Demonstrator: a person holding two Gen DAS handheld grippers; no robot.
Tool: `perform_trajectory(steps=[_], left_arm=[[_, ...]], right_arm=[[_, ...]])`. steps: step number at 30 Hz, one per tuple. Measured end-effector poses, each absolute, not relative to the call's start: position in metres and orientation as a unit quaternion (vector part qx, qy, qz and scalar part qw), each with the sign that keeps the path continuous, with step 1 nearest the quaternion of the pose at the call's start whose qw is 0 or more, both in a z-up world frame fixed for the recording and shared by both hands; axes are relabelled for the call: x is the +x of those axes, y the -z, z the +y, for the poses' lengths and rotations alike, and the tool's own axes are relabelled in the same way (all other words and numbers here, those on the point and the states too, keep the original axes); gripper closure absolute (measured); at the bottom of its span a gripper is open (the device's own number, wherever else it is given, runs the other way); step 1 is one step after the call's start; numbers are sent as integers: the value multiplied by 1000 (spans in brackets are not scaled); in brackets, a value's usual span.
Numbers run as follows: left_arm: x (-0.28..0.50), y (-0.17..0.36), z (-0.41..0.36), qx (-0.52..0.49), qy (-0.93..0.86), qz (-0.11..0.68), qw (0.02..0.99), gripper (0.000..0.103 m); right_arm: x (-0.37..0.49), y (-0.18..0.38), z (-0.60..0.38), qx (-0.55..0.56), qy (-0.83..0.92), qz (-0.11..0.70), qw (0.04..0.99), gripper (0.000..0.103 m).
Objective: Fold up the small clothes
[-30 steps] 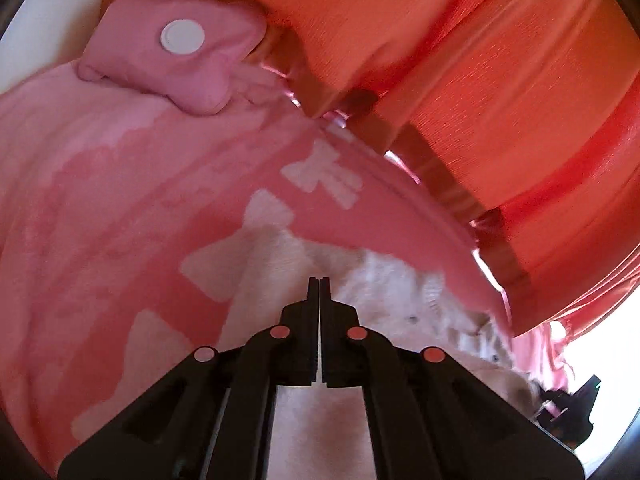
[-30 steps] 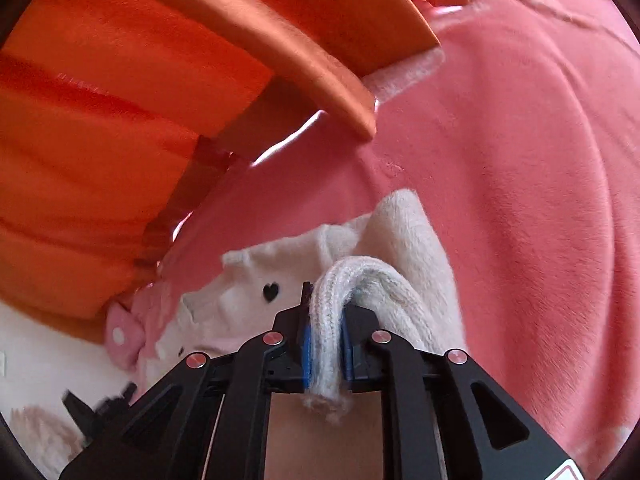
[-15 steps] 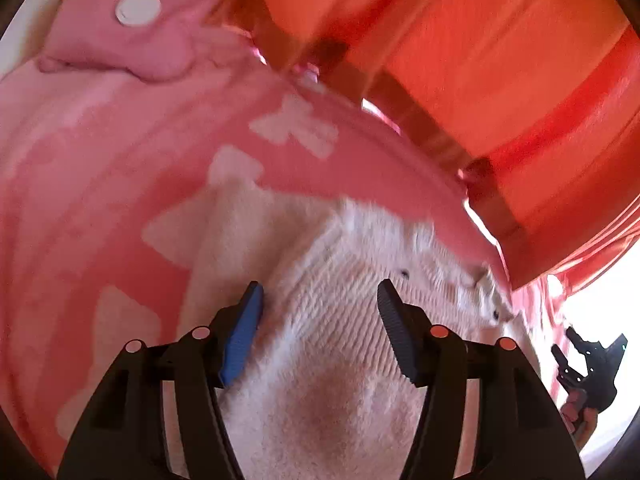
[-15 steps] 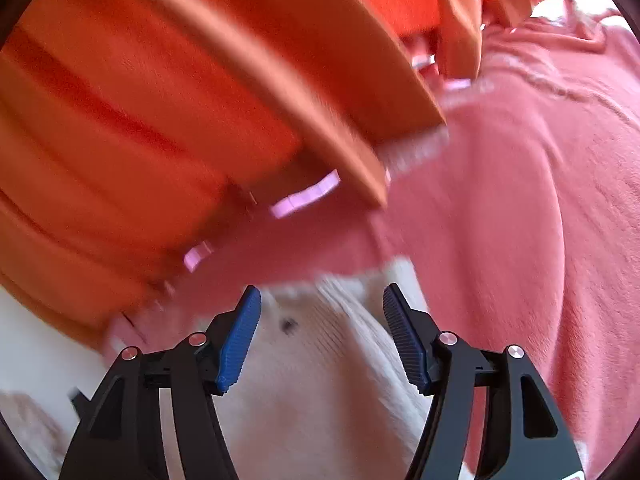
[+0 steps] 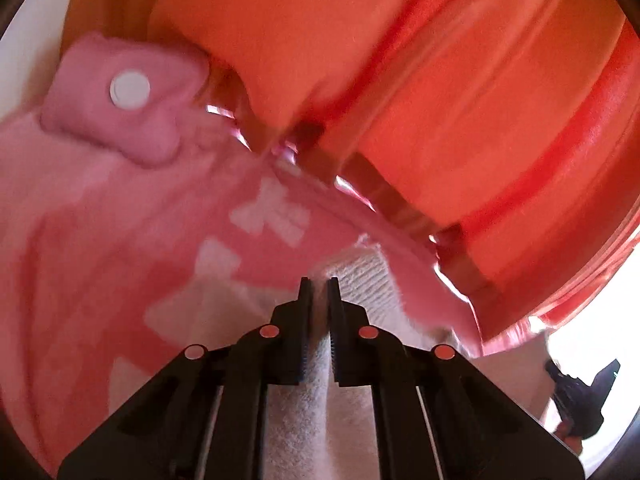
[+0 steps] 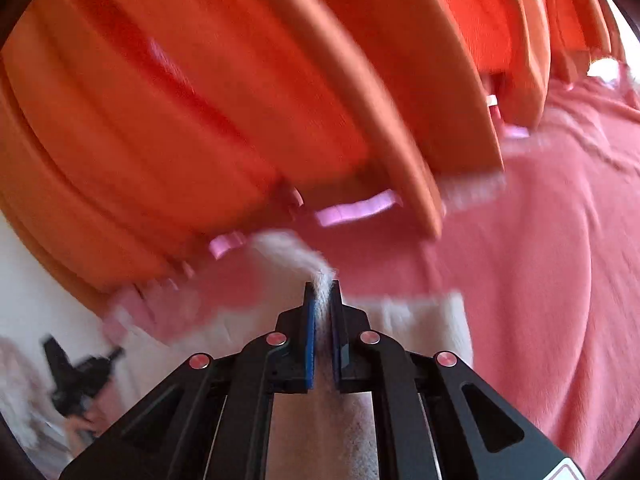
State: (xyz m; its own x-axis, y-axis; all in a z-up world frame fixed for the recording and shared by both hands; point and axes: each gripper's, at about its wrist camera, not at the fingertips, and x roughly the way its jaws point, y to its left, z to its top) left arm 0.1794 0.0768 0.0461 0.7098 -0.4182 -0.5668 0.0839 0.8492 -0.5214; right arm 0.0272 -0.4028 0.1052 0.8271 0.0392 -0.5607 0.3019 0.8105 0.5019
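Pink blanket (image 5: 100, 240) w/ pale bow shapes covers the surface; orange curtain (image 5: 440, 80) hangs along the far side, and a pink bow cushion (image 5: 120, 100) w/ a white dot sits far left. The small cream knit top (image 5: 360, 276) lies on the blanket near the cameras. Left gripper (image 5: 319, 284) is clenched on a fold of its fabric. Right gripper (image 6: 323, 286) is also clamped on the knit, a fuzzy strip (image 6: 288, 252) trailing up-left from its tips. Right view is motion-blurred.
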Motion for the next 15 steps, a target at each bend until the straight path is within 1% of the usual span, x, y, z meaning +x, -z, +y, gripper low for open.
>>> perform_trajectory(steps=[1, 2, 4, 5, 7, 9, 11, 13, 14, 15], left_arm=[[187, -38, 76, -228, 128, 361, 895, 96], [195, -26, 75, -219, 118, 374, 893, 96], [208, 12, 69, -195, 95, 428, 877, 95], [211, 27, 67, -193, 87, 448, 869, 96], [210, 24, 67, -197, 85, 443, 871, 95], [203, -1, 68, -204, 105, 414, 881, 95], [199, -9, 65, -187, 106, 405, 888, 95], [203, 3, 63, -168, 92, 422, 886, 95], [208, 18, 63, -161, 84, 442, 878, 95], [211, 30, 64, -165, 82, 453, 872, 94]], right_arm=[[35, -92, -409, 299, 95, 308, 898, 97], [46, -67, -417, 295, 126, 352, 879, 97], [60, -27, -424, 304, 143, 417, 844, 97], [62, -13, -427, 318, 144, 431, 832, 97], [58, -27, -424, 311, 141, 413, 844, 97], [47, -58, -417, 302, 118, 366, 872, 97], [44, -64, -415, 285, 123, 351, 883, 97], [53, -34, -422, 284, 152, 405, 856, 97], [57, -16, -427, 291, 161, 430, 839, 97], [55, -7, -431, 304, 155, 428, 837, 98]])
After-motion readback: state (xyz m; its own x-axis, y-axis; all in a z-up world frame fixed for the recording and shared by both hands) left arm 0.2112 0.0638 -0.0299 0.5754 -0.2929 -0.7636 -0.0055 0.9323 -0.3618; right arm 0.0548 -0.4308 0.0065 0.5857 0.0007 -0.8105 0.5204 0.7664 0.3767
